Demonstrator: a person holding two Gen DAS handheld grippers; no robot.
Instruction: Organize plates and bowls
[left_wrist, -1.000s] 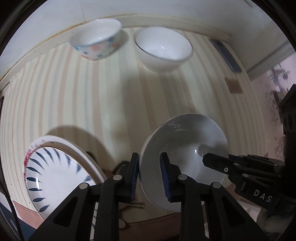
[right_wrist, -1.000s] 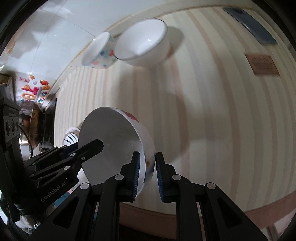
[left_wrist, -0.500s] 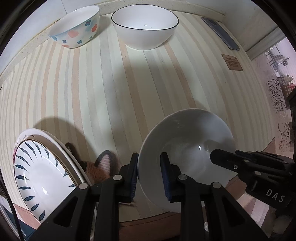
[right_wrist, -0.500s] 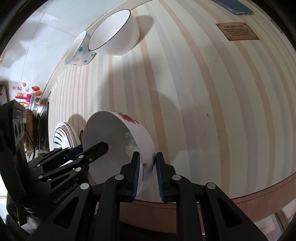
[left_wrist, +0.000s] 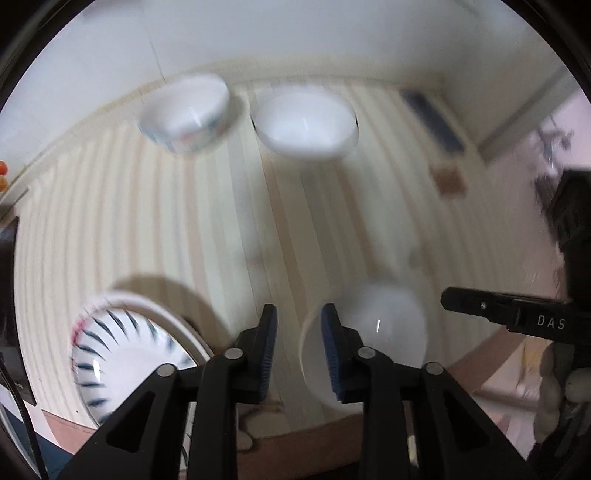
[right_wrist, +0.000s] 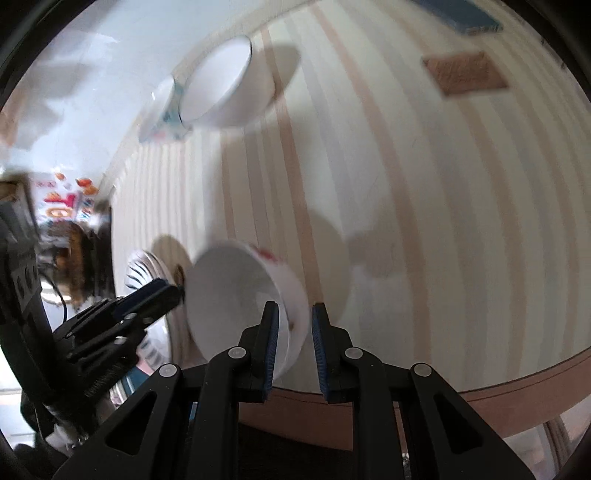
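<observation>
A white bowl with red flowers (right_wrist: 247, 299) hangs above the striped table's near edge; in the left wrist view (left_wrist: 373, 332) it looks blurred. My right gripper (right_wrist: 293, 339) is shut on its rim. My left gripper (left_wrist: 299, 350) stands open, its right finger at the bowl's left rim, not clamping. A plate with blue leaf marks (left_wrist: 122, 362) lies at near left, also showing in the right wrist view (right_wrist: 142, 269). A flowered bowl (left_wrist: 184, 110) and a plain white bowl (left_wrist: 306, 123) stand at the far edge by the wall.
The striped table (left_wrist: 166, 221) has a brown front edge (right_wrist: 517, 384). A dark flat object (left_wrist: 432, 118) and a small brown card (left_wrist: 448, 181) lie at the far right. A white wall runs behind the bowls.
My left gripper has opened and let go of the bowl's rim. The bowl now hangs from the right gripper alone. Both views have swung and blurred.
</observation>
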